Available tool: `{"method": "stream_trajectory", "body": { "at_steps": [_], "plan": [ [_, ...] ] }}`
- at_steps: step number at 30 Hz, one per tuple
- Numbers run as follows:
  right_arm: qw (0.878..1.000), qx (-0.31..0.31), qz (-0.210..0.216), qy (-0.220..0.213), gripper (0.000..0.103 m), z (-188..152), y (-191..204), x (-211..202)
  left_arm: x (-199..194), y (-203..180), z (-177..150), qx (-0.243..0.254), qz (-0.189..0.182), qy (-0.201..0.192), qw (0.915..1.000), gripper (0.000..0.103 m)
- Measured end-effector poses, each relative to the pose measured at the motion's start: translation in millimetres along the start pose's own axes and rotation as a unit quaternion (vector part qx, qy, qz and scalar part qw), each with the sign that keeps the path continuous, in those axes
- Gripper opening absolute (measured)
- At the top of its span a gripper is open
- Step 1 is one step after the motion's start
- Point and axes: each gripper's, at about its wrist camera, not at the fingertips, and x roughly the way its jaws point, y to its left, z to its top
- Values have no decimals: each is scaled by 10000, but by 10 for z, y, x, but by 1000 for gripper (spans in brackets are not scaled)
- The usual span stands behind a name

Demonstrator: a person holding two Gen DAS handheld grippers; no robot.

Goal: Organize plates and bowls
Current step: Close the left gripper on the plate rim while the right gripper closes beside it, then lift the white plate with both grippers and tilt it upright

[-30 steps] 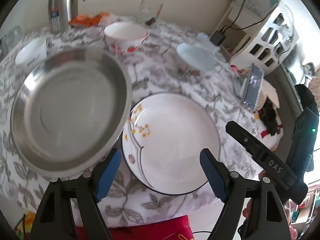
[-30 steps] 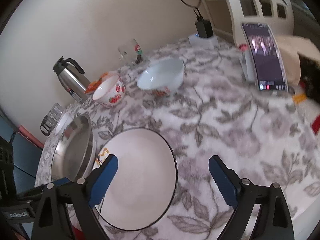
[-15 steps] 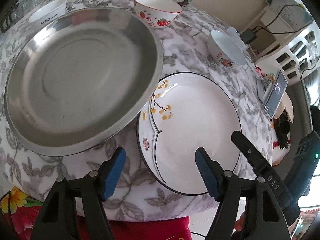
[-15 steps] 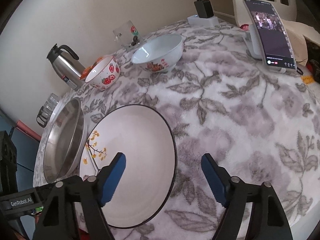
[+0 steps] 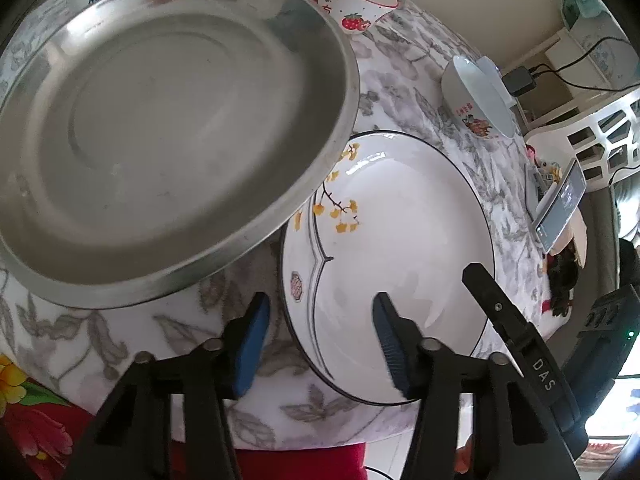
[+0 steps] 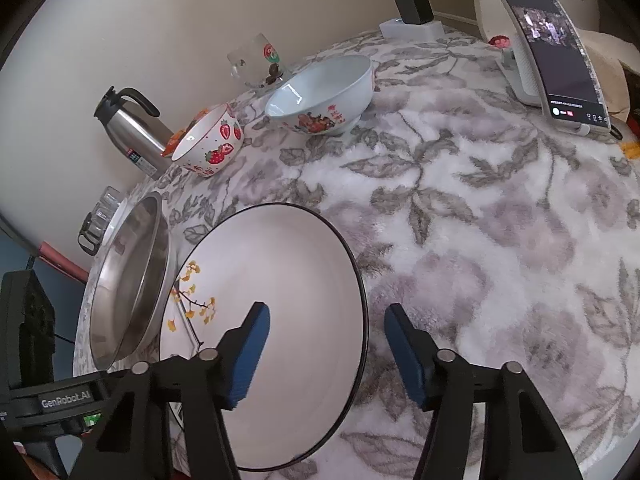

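Both grippers' jaws had just been closing. The left gripper straddled the white plate's near-left rim, pads clear. The right gripper straddled its right rim, likewise untouched.

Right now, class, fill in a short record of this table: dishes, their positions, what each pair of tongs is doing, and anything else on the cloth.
plate: white, black rim, near table edge
steel pan: beside plate, its rim overlapping the plate's
bowls: strawberry bowl, white bowl, both farther back
left tongs: open, closing, straddling plate's rim
right tongs: open, closing, straddling plate's opposite rim
other: flask, glass, phone
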Motion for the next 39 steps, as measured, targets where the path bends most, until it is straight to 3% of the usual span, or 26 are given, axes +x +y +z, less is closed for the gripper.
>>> {"method": "stream_trajectory", "body": {
  "at_steps": [3, 22, 29, 39],
  "plan": [
    [10000, -8, 7, 9, 60, 16, 1, 21, 6, 23, 14, -119, -86, -77, 9999, 46],
    [9998, 106, 181, 25, 21, 83, -109, 142, 123, 135, 62, -458, -127, -107, 9988, 24],
    [9998, 80, 188, 15, 19, 65, -110, 118, 115, 157, 71, -524, -151, -151, 9984, 18],
    [9997, 151, 158, -74, 19, 83, -192, -41, -14, -20, 47, -75, -363, -356, 9987, 18]
  ]
}}
